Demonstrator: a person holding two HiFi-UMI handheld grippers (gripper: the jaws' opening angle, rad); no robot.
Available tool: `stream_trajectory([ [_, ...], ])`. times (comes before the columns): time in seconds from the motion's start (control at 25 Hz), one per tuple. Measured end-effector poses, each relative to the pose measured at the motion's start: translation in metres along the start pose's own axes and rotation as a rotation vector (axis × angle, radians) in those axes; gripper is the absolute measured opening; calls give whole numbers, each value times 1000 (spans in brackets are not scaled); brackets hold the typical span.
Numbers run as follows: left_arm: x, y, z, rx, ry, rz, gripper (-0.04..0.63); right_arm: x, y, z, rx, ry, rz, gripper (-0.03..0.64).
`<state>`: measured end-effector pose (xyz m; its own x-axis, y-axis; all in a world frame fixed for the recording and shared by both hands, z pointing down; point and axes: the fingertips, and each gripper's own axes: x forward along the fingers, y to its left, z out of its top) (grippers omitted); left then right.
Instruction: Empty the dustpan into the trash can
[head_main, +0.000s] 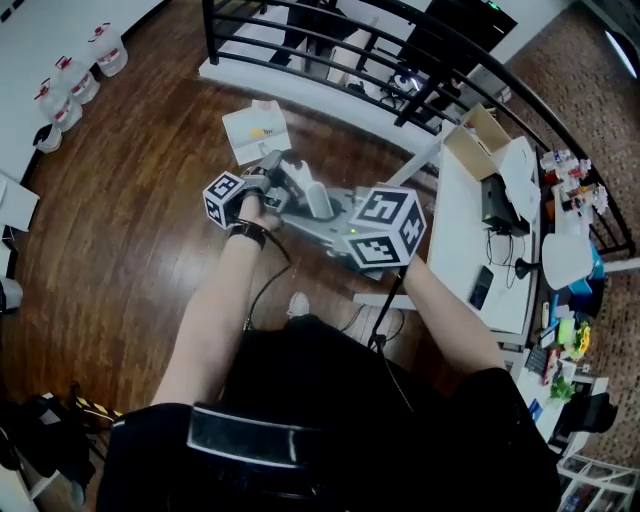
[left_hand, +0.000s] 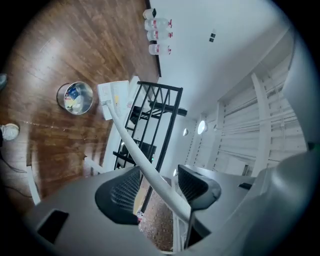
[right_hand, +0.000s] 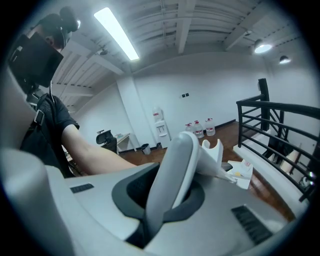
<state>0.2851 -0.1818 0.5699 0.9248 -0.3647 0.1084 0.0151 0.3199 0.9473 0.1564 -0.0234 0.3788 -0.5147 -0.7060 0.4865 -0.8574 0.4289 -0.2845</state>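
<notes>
Now the right gripper (right_hand: 172, 187) alone clamps the dustpan handle (right_hand: 177, 160). The left gripper (left_hand: 160, 187) gapes, so it may wobble and miss the trash can (left_hand: 75, 97).

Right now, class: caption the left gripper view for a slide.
Open left claw, white dustpan handle between its jaws, metal trash can on floor beyond.

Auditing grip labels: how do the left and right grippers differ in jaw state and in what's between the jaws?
1. The left gripper has its jaws apart; the right gripper has its jaws closed.
2. The left gripper only straddles the thin white shaft, unclamped; the right gripper clamps the thick grey handle.
Shared: both appear to sit along the same long-handled dustpan.
</notes>
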Motion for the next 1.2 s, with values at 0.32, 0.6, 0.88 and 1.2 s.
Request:
stream_trajectory([
  [0.32, 8, 25, -56, 1, 136, 81, 175, -16, 15, -35, -45, 154, -85, 18],
  [0.6, 9, 35, -93, -13, 211, 109, 167, -30, 24, -50, -55, 252, -106, 18],
  [0.88, 10, 42, -111, 3, 267, 119, 169, -46, 24, -64, -103, 383, -101, 17],
  [1.2, 1, 53, -111, -29, 254, 124, 153, -49, 30, -99, -332, 737, -46, 15],
])
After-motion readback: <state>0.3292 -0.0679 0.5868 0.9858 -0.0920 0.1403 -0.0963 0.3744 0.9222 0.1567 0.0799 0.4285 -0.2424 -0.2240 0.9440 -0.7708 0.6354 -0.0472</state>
